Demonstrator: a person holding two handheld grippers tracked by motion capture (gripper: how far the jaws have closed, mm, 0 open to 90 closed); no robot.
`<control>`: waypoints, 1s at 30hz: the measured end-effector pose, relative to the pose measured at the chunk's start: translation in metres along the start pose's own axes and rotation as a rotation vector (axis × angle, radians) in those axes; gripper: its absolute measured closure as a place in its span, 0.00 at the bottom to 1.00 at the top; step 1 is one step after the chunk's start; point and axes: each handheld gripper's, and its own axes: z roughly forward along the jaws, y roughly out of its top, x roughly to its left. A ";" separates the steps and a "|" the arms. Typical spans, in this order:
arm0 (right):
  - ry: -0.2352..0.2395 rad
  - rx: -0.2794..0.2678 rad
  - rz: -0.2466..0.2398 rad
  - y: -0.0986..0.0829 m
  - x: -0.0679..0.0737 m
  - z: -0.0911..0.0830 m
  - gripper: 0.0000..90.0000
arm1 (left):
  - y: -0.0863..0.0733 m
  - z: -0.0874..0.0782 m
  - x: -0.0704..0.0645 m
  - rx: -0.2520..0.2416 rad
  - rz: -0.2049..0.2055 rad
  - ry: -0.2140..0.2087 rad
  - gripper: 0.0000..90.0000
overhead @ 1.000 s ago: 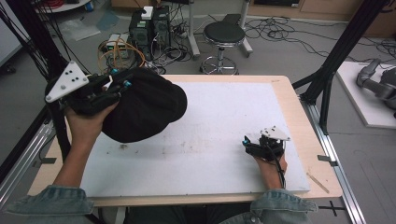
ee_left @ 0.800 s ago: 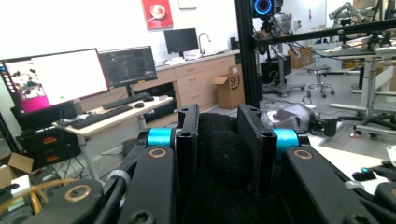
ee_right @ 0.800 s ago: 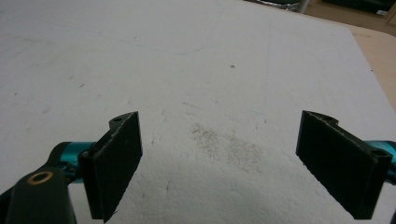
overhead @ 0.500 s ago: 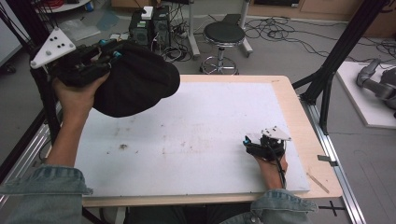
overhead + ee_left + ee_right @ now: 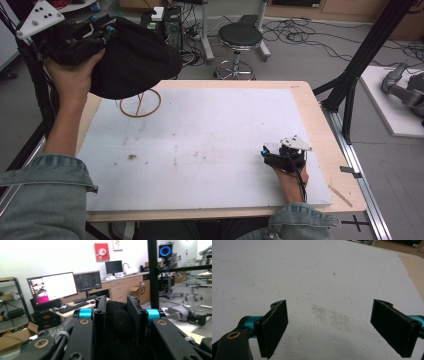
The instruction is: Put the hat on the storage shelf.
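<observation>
Black hat (image 5: 132, 57) clamped in left tongs (image 5: 116, 308), hiding wooden stand (image 5: 141, 103), right tongs (image 5: 329, 327) spread.

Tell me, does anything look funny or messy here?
Yes. The black hat hangs in the air, pinched by the left gripper, above a wooden ring stand. Small dark smudges dirty the white board.

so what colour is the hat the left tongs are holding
Black, a soft fuzzy fabric; the hat shows best in the high view, held by the left tongs.
</observation>
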 end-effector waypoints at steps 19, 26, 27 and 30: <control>0.008 0.005 -0.006 0.000 0.000 0.000 0.16 | -0.030 0.029 0.050 0.018 -0.032 0.145 0.78; 0.009 0.004 -0.004 0.000 0.000 0.000 0.16 | -0.043 0.041 0.063 0.064 -0.055 0.187 0.77; 0.010 0.003 -0.004 0.000 0.000 0.000 0.16 | -0.047 0.043 0.065 0.068 -0.065 0.193 0.77; 0.011 0.003 -0.007 0.000 0.000 0.000 0.16 | -0.056 0.047 0.069 0.080 -0.079 0.208 0.77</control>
